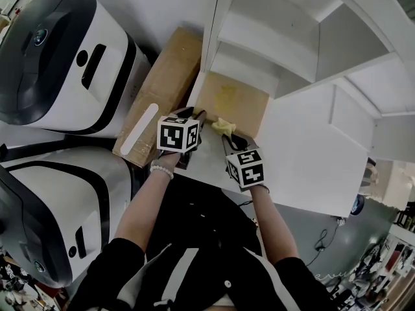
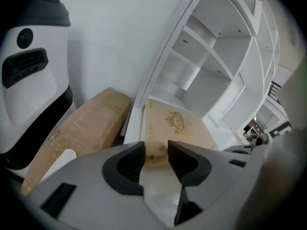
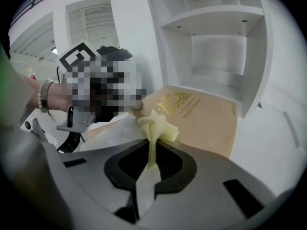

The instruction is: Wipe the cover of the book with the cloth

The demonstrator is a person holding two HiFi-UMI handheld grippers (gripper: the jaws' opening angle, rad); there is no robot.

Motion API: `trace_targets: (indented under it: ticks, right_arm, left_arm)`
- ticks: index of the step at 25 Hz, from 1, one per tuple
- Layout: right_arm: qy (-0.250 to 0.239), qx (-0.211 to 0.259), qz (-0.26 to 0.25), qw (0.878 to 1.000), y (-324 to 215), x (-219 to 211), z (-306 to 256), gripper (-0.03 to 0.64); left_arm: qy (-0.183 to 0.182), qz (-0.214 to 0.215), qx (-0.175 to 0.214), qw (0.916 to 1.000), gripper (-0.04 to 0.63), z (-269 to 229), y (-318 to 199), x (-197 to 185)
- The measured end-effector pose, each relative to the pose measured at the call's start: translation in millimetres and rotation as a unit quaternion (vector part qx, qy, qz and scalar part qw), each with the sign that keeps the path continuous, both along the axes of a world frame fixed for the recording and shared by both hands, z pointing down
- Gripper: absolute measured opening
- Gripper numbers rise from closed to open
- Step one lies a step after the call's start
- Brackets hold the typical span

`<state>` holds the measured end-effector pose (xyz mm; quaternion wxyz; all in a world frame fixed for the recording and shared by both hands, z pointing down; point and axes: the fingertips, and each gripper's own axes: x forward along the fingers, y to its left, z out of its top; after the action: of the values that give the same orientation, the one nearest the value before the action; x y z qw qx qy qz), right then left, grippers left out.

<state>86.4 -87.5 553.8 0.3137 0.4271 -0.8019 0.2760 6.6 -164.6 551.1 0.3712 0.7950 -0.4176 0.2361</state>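
Apparently touching book (image 2: pixel 192 128) on white surface (image 1: pixel 311 161), left tongs (image 2: pixel 156 153) gape; right tongs (image 3: pixel 151 159) clench cloth (image 3: pixel 157 123).

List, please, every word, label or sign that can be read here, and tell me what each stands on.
"A Treasury of World's Classics", as best it reads: gold print on the book cover.
Gold crest above it: lettering too small to read.
Cardboard box: print too blurred to read.
Square markers on left tool and right tool: patterns, no words.
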Motion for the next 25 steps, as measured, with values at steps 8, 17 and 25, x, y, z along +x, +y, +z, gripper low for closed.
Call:
trace_targets:
  ticks: [8,17,25]
  right_arm:
    - [-0.001,-0.014,0.049,0.999,15,50,1,0.037]
    - [0.004,-0.024,0.112,0.993,31,95,3,0.037]
    - [-0.044,-0.023,0.169,0.984,45,106,-5,0.037]
  left_arm:
    - [0.000,0.002,0.001,1.0000,0.153,0,0,0]
    - [0.001,0.002,0.001,1.0000,0.153,0,0,-1]
    - [0.015,0.008,0.014,0.9998,0.155,-1,0,-1]
